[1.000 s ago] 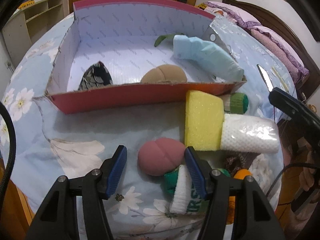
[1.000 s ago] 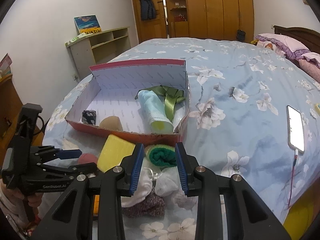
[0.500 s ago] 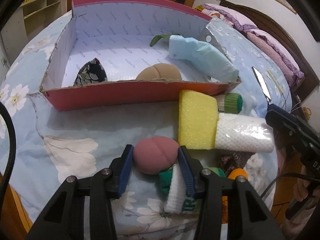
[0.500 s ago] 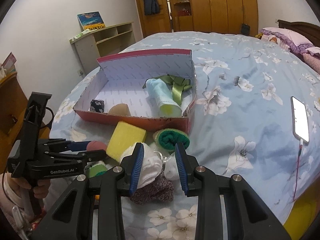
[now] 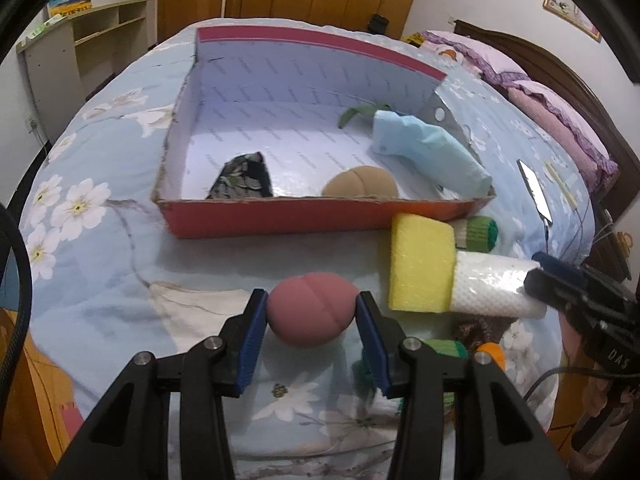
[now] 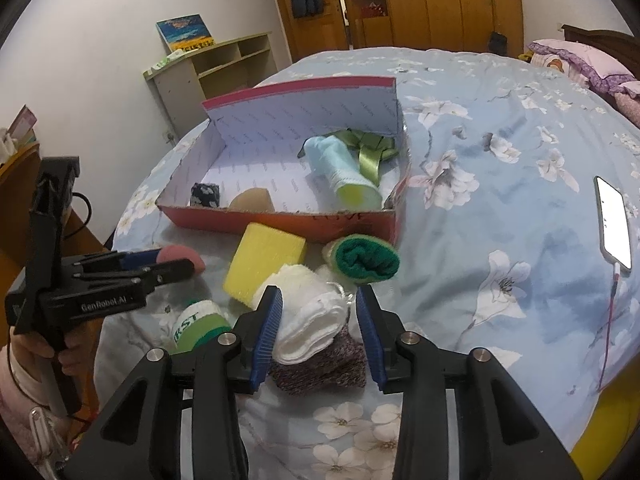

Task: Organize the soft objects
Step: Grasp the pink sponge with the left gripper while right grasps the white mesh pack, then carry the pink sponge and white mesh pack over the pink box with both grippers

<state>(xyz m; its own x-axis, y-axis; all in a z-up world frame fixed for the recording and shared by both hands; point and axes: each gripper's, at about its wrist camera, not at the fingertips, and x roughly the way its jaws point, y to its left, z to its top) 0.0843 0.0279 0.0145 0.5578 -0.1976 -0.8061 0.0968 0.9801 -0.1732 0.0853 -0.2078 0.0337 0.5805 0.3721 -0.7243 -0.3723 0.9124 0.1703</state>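
My left gripper (image 5: pixel 311 312) is shut on a pink round sponge (image 5: pixel 312 310) and holds it just above the bedspread, in front of the red cardboard box (image 5: pixel 280 218). The box holds a tan sponge (image 5: pixel 360 184), a dark patterned cloth (image 5: pixel 244 178), a light blue roll (image 5: pixel 428 152) and a green ribbon (image 6: pixel 366 148). My right gripper (image 6: pixel 318 320) is open around a white rolled towel (image 6: pixel 308 316), not touching it. A yellow sponge (image 6: pixel 264 262), a green sock roll (image 6: pixel 366 258), a green-white roll (image 6: pixel 198 324) and a speckled knit (image 6: pixel 328 364) lie beside it.
A phone (image 6: pixel 614 224) with a cable lies on the floral bedspread to the right. A shelf unit (image 6: pixel 212 68) stands by the far wall, pillows (image 6: pixel 592 60) at the bed head. The bed edge is close below both grippers.
My left gripper closed on the pink sponge and lifted it slightly. My right gripper moved forward and down so its jaws flank the white towel.
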